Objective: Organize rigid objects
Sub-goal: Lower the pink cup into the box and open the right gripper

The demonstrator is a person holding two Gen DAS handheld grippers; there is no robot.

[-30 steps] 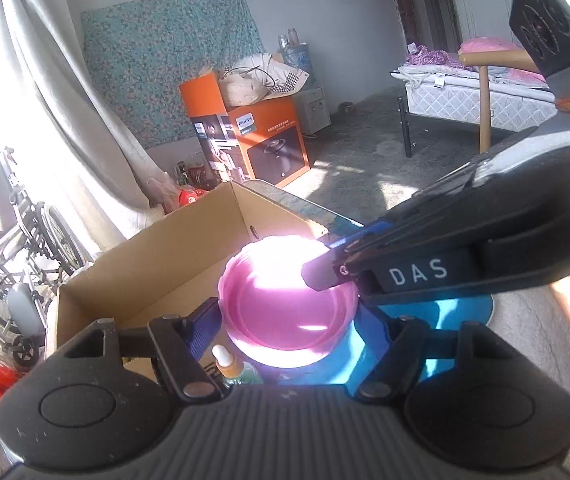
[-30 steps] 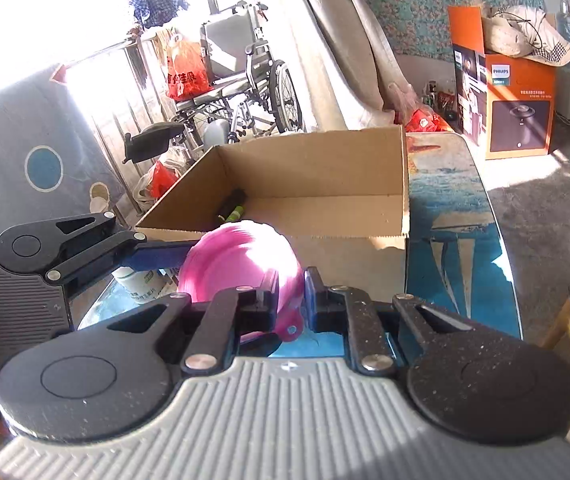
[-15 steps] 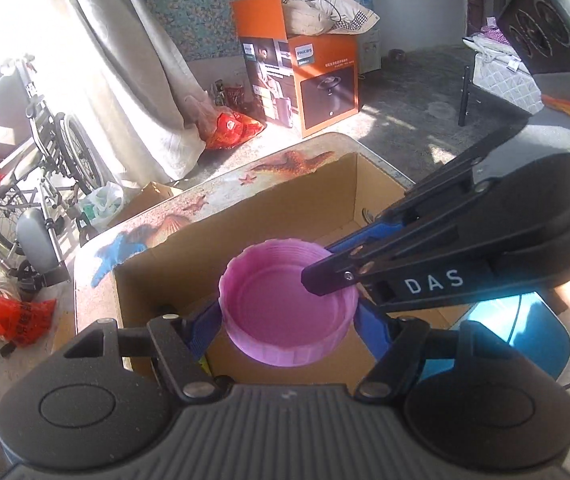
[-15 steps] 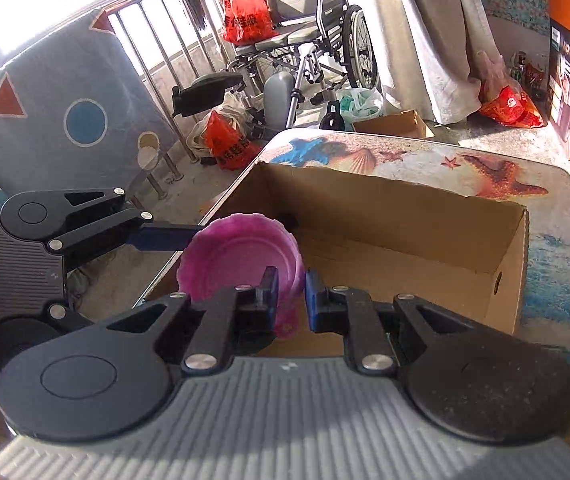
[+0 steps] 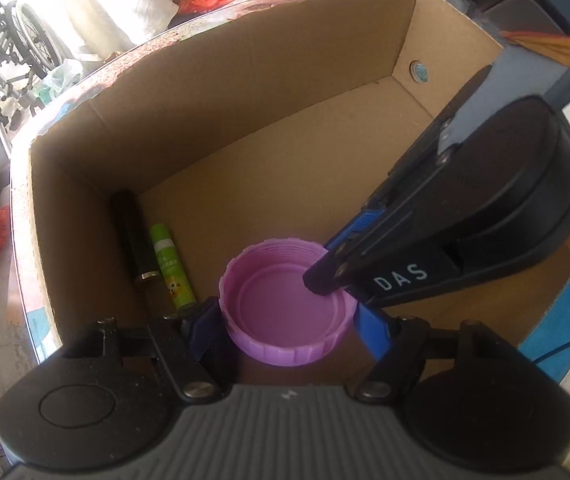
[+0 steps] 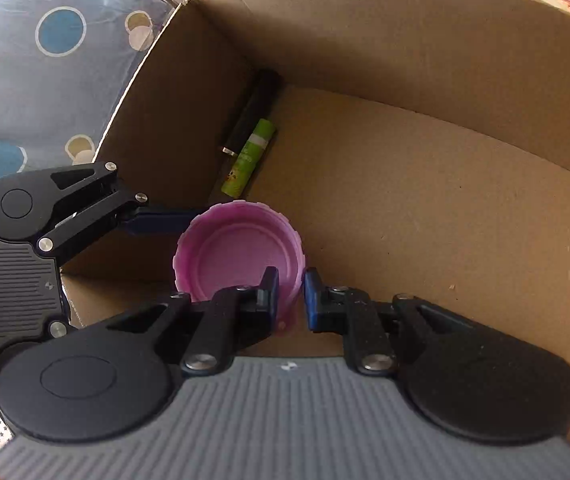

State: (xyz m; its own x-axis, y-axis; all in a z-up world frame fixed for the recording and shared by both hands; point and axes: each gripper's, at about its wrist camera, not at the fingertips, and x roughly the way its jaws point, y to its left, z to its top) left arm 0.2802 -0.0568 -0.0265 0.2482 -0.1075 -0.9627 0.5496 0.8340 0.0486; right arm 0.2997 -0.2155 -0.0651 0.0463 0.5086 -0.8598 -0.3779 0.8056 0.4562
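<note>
Pink lid, open side up, hangs inside the cardboard box, low over the floor near the box's left wall. Left hand-held gripper spans the lid's full width, pads on opposite outer sides. Right hand-held gripper sits narrow, pinching the lid's rim wall, 1 finger inside and 1 outside. 2 items already lie against the left wall: black tube and green tube, touching each other, just beside the lid. Risks, as judged: uneven release by the 2 grippers could tip the lid; lowering leftward could land it on the green tube; right fingers could snag the rim on withdrawal.
</note>
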